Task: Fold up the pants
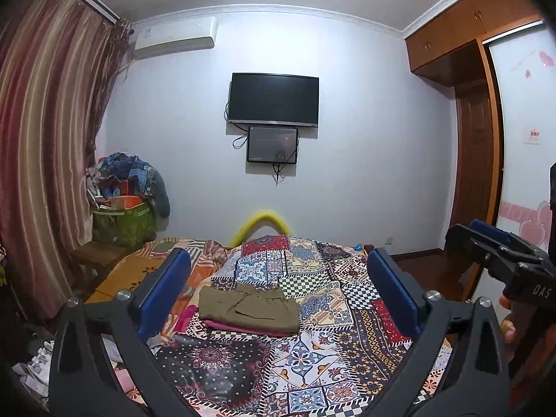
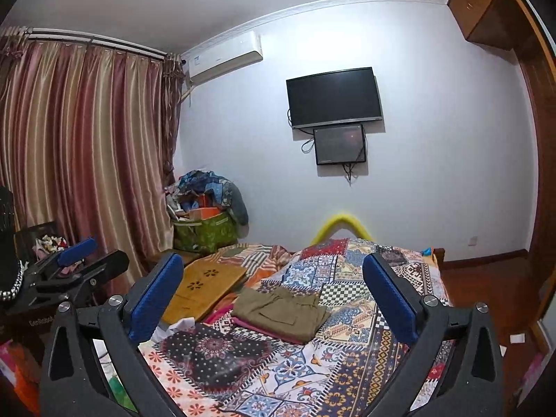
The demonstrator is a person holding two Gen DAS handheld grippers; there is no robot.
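Note:
Olive-green pants lie folded in a flat rectangle on the patchwork bedspread, on top of a folded pink garment. My left gripper is open, its blue pads wide apart, with the pants lying beyond and between them, untouched. The right gripper shows at the right edge, apart from the cloth. In the right wrist view the pants and pink garment lie ahead of my open right gripper, which holds nothing. The left gripper hovers at the left, off the bed.
A wooden lap board lies on the bed left of the pants. A green bag heaped with clutter stands by the striped curtain. A TV hangs on the far wall, and a wardrobe stands at the right.

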